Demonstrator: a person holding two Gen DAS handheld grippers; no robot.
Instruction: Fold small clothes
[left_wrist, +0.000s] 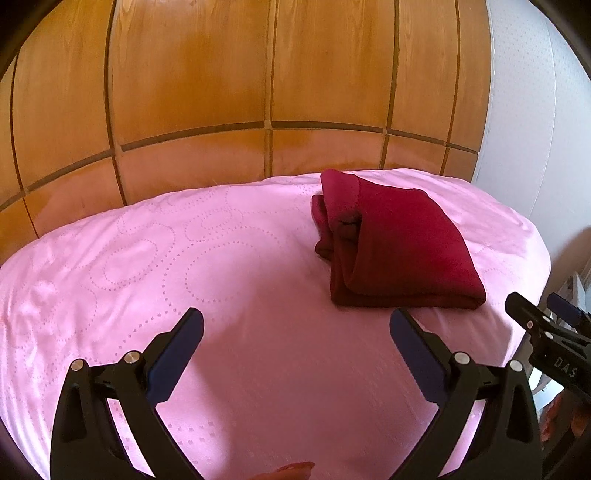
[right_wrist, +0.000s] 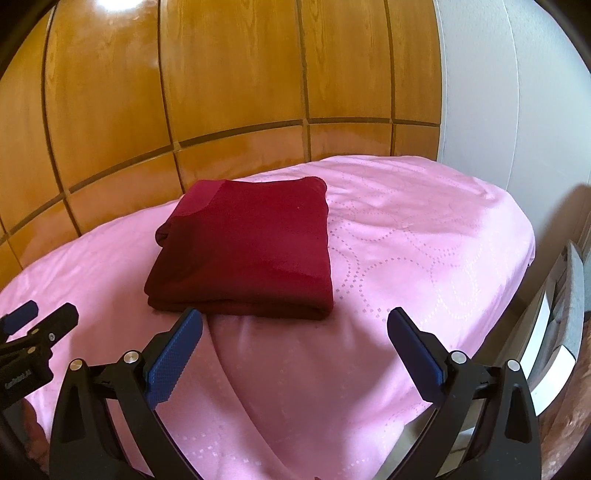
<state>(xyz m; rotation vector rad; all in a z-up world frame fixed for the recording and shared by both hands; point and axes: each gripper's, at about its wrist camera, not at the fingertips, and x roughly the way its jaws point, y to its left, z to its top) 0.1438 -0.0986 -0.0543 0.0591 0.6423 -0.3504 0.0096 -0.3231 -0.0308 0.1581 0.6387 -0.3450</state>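
A dark red garment (left_wrist: 399, 243) lies folded in a neat square on the pink bed cover (left_wrist: 184, 258); it also shows in the right wrist view (right_wrist: 247, 247). My left gripper (left_wrist: 295, 325) is open and empty, hovering over the cover a little in front and left of the garment. My right gripper (right_wrist: 295, 325) is open and empty, just in front of the garment's near edge; its left finger pad (right_wrist: 177, 350) is close to the fold. The right gripper's tips also show at the right edge of the left wrist view (left_wrist: 543, 317).
A wooden panelled wall (left_wrist: 240, 92) runs behind the bed. A white wall (right_wrist: 498, 92) stands to the right. The bed's right edge drops off beside a white and grey piece of furniture (right_wrist: 554, 325). The left gripper shows at the left edge of the right wrist view (right_wrist: 37, 325).
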